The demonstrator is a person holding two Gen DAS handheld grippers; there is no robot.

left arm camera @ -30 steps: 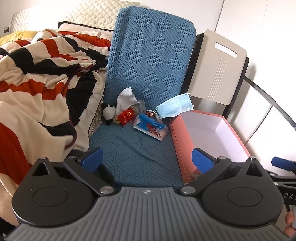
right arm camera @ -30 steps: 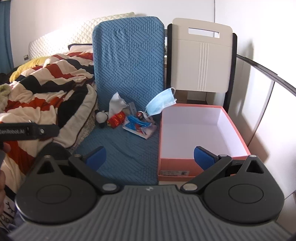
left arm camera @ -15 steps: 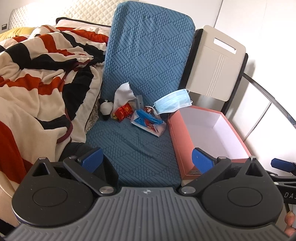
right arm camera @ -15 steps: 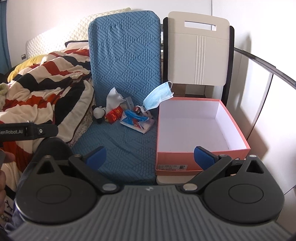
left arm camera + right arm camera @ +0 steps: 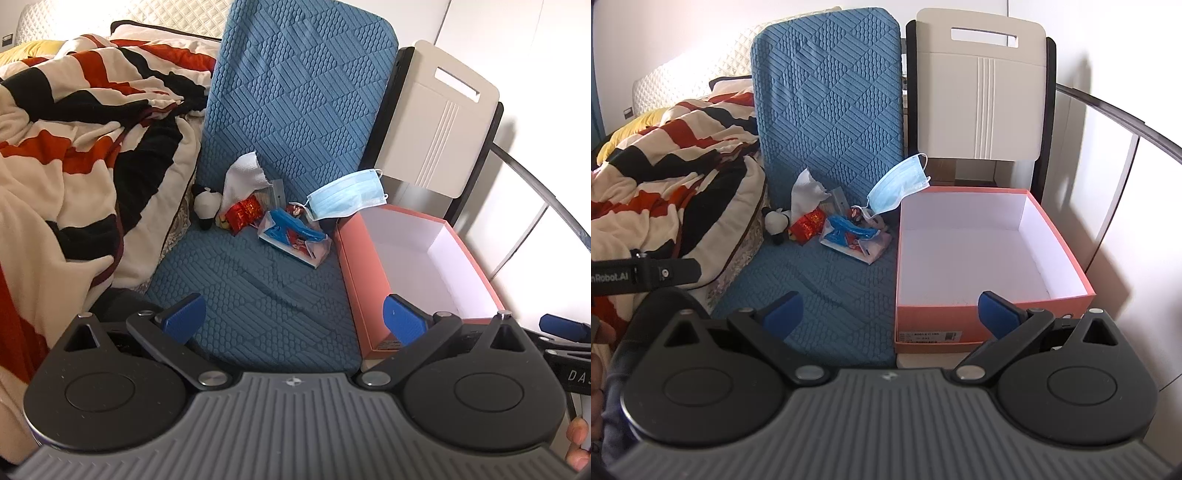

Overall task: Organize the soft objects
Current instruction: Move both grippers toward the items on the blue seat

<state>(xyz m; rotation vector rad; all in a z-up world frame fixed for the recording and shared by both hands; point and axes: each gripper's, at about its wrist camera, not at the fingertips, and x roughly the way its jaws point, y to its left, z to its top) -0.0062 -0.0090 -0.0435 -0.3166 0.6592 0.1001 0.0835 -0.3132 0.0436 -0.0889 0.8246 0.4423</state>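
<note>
Two grippers, both spread wide and holding nothing: your left gripper (image 5: pixel 291 314) is facing the soft pile, tissue pack (image 5: pixel 293 236) and face mask (image 5: pixel 345 195), lying ahead and slightly right; your right gripper (image 5: pixel 890 312) is facing the box (image 5: pixel 993 325).

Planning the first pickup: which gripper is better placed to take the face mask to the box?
Probably the right gripper: it faces the empty box squarely, with the face mask just beyond the box's near-left corner. The left gripper, also open, faces the blue cushion.
</note>
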